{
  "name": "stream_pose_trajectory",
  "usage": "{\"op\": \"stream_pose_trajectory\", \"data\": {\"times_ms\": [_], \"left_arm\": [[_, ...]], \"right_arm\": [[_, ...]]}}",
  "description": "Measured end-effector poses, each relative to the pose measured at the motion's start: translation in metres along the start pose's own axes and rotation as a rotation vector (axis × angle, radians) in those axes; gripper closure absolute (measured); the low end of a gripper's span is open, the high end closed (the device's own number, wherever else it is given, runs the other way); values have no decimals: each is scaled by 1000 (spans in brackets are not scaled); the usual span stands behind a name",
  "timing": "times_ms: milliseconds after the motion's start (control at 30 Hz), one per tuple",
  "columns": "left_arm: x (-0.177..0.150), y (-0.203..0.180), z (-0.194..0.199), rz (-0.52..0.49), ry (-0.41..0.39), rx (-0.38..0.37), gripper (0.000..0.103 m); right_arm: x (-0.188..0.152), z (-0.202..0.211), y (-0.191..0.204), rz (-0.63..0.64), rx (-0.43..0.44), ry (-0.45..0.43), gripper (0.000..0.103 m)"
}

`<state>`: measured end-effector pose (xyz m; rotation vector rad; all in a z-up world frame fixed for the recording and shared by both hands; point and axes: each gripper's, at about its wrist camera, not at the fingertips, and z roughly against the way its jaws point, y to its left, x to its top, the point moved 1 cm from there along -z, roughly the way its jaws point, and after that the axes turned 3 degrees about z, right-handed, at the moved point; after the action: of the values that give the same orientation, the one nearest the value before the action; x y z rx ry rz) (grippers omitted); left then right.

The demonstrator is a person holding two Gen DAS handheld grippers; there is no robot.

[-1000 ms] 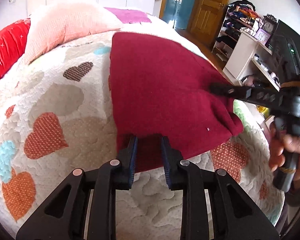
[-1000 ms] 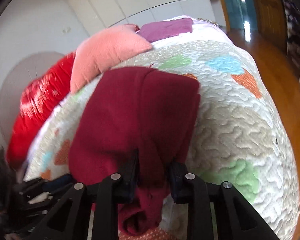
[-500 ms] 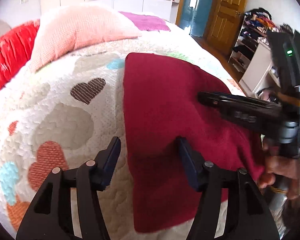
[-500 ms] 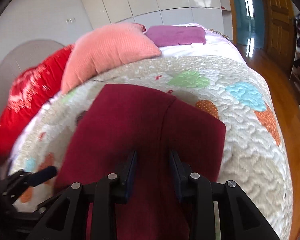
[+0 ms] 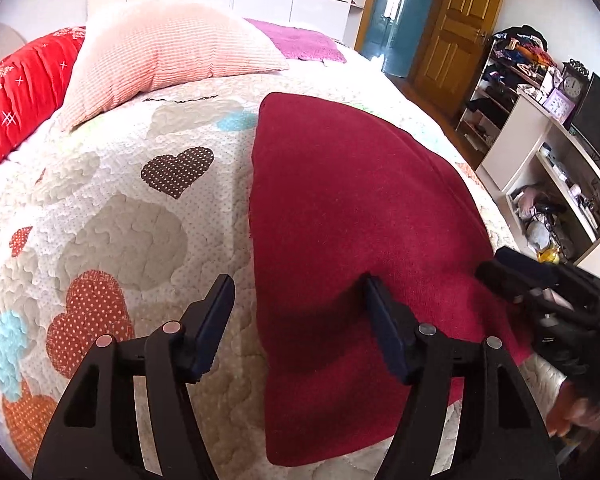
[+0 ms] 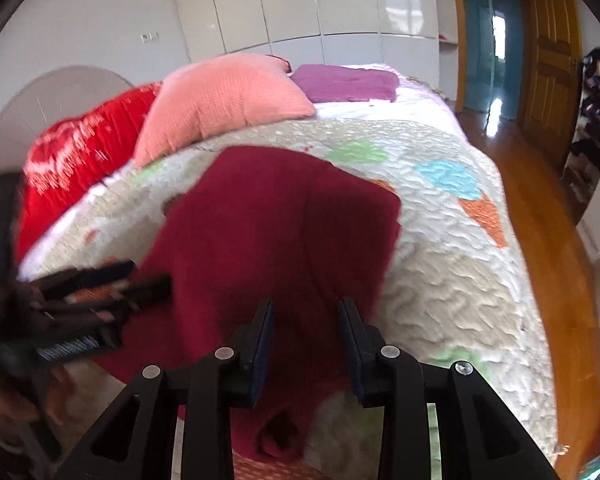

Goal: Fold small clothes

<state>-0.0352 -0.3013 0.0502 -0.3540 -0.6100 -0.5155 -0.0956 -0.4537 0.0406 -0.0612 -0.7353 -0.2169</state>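
Nearest, the left gripper [image 5: 296,328] was opening, its jaws straddling the near-left edge of the red garment [image 5: 352,216] without pinching it. The right gripper [image 6: 306,340] sat half-closed over cloth; whether it gripped, I couldn't tell. Beyond, on the bed [image 5: 112,216], a tug might undo the fold.

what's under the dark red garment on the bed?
The dark red garment lies flat on the heart-patterned quilt, which shows around its edges. Whatever lies beneath its middle is covered.

A home bedroom: quilted bed [image 5: 112,216], pillows [image 5: 168,56], wardrobe doors [image 6: 320,4] and cluttered shelves [image 5: 512,76].
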Motion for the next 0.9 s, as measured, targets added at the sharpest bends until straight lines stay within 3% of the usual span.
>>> {"op": "stream_pose_trajectory", "data": {"times_ms": [33,133,467,667,733,900], "left_arm": [[0,-1,1,1,1,6,35],[-4,-3,7,3,10,18,36],[-11,3,22,16,13,43,36],[-16,2,25,19,21,44,36],[-17,2,24,19,35,34,36],[-10,13,25,76,42,-69,36]], "right_arm": [[-2,-4,-2,-10,0,9,67],[-1,4,-10,-97,55,16,67],[-10,52,10,-75,102,-68,66],[-25,11,13,-84,91,57,63],[-28,10,5,-136,112,48,54],[-24,24,-18,-238,195,-5,48]]}}
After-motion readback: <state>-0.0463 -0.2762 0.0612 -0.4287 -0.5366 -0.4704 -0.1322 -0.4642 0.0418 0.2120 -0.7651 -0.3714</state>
